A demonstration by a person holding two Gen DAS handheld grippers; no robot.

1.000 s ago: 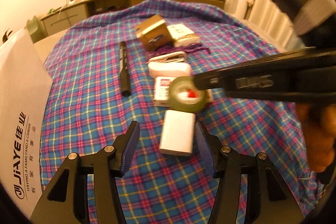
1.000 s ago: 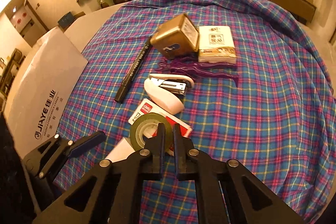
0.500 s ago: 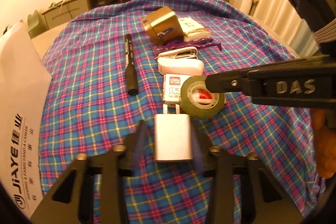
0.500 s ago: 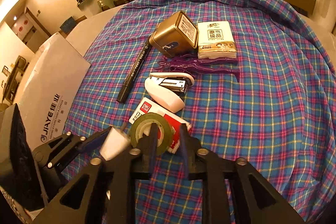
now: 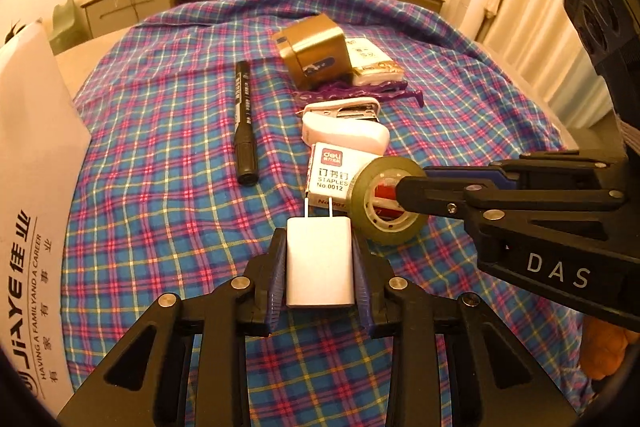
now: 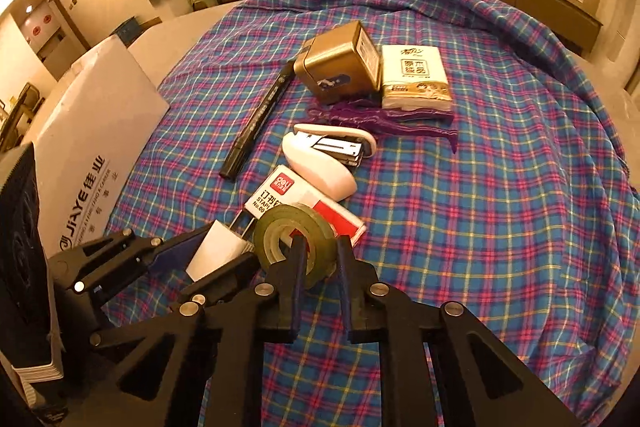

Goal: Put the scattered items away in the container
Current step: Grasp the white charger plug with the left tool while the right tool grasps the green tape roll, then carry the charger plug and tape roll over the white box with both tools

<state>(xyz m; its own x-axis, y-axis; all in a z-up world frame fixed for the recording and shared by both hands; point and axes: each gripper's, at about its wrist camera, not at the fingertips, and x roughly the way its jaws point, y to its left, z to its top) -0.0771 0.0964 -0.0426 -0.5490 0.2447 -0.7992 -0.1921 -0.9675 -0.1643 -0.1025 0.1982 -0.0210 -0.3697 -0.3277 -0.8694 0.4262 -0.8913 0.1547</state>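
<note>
A plaid cloth [image 6: 500, 195] covers the round desk, with a sideboard along the far wall and a white box [image 5: 32, 187] printed JiAYE at the left edge, probably the container.

The left claw [image 5: 319, 269] grips a white charger [image 5: 319, 261] by its flat sides, prongs pointing far, held above the cloth. The right claw [image 6: 318, 259] is part open, one finger inside the core of the tape roll [image 6: 294, 241] and the other outside its rim, not yet pinching; the roll leans on the red-and-white staples box [image 6: 316, 205].

The charger looks light, stiff and smooth, so it could slip if the grip loosens; the hold across its broad faces seems sound. The tape is a light, rigid ring, and pinching through its wall is the natural hold, though it may swing once lifted.

Further off lie a stapler [image 6: 324, 157], a black marker [image 5: 244, 123], purple clips [image 6: 384, 115], a gold tin [image 6: 340, 65] and a tissue pack [image 6: 414, 77], bunched close. The near cloth and the right side are bare. The two claws sit close together, so they likely need to part before swinging left to the box.
</note>
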